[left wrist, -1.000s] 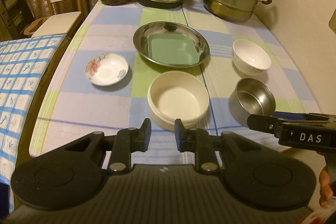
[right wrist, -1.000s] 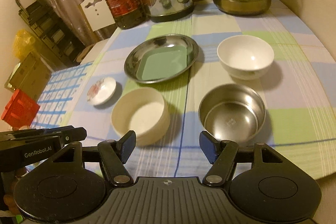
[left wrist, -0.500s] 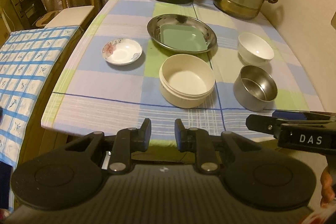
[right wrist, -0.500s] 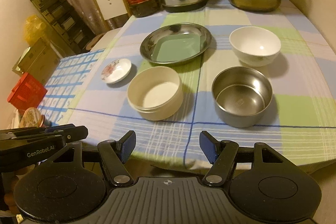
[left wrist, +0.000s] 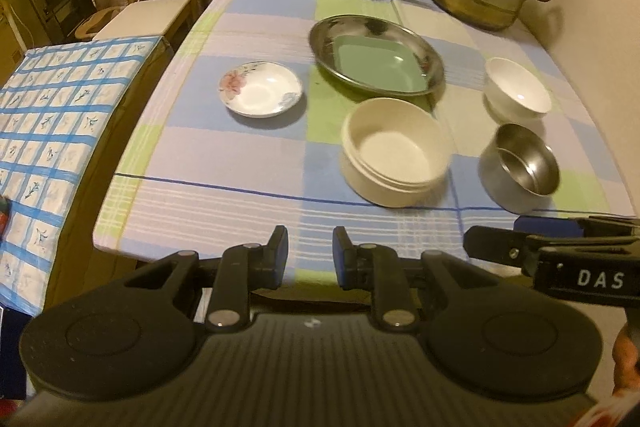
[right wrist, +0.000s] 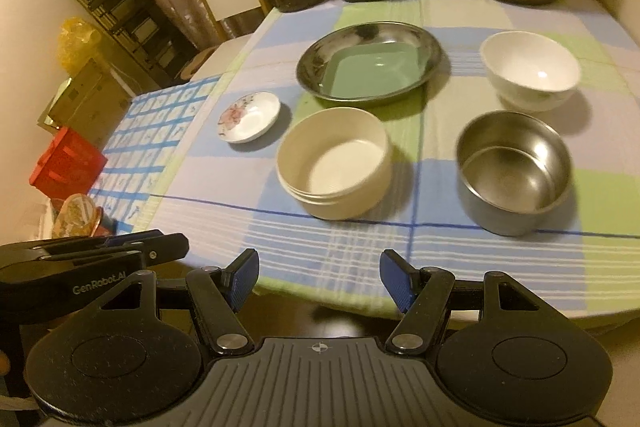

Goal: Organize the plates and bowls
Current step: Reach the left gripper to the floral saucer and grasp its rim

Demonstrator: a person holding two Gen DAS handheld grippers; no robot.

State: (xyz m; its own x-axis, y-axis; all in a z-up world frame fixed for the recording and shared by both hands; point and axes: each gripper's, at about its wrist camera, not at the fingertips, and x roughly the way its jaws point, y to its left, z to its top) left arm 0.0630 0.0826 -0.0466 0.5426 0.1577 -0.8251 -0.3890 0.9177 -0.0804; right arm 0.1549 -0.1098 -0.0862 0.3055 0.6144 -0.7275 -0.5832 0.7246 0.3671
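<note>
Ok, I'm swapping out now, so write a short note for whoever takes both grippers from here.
Left gripper: empty, jaws a narrow gap apart, off the table's near edge. Right gripper: empty, wide open, also short of the table.
On the tablecloth: green plate sits inside the steel plate; flowered saucer, cream bowl, steel bowl and white bowl each stand apart.
Done: one plate nested.
Left: saucer and three bowls, likely to stack.

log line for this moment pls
left gripper: open, empty | right gripper: open, empty | green plate: in steel dish | bowls: untouched
</note>
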